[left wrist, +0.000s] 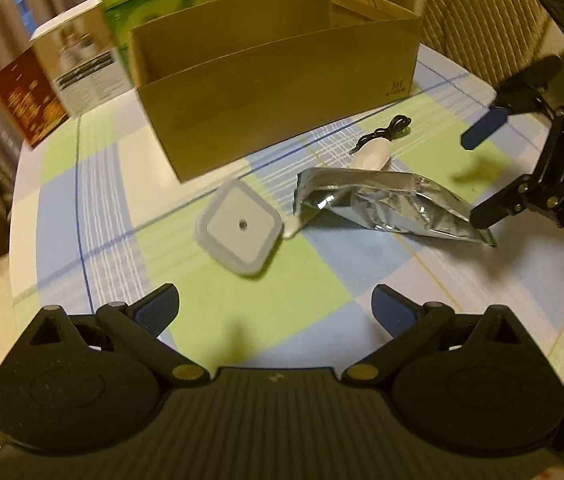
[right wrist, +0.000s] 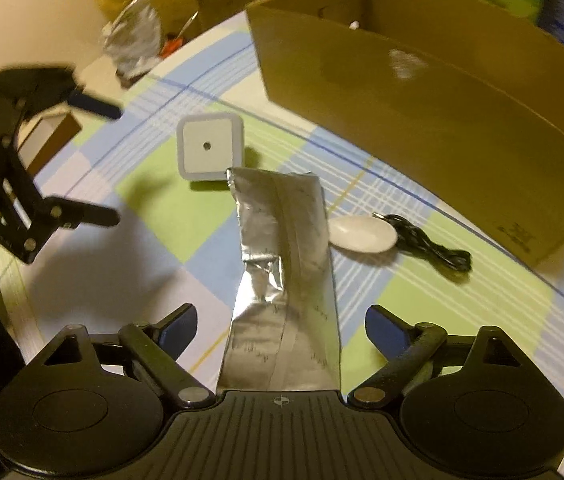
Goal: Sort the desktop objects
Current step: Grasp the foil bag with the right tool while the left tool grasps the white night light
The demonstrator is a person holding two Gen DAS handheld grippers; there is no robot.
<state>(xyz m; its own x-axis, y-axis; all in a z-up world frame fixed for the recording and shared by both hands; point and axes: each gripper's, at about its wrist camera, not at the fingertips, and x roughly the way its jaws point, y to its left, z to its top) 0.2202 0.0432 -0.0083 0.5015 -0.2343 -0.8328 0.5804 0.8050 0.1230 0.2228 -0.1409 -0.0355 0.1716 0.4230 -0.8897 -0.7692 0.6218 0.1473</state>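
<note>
Nearby, both grippers' fingers (left wrist: 157, 308) (right wrist: 386, 326) spread, foil pouch (right wrist: 286, 264) between night light (right wrist: 209, 150) and white oval device (right wrist: 362, 234).

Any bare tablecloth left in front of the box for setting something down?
Yes: the green and white checks between the left gripper and the square white device are bare. It is crowded from the foil pouch to the white oval piece and black cord, by the cardboard box.
</note>
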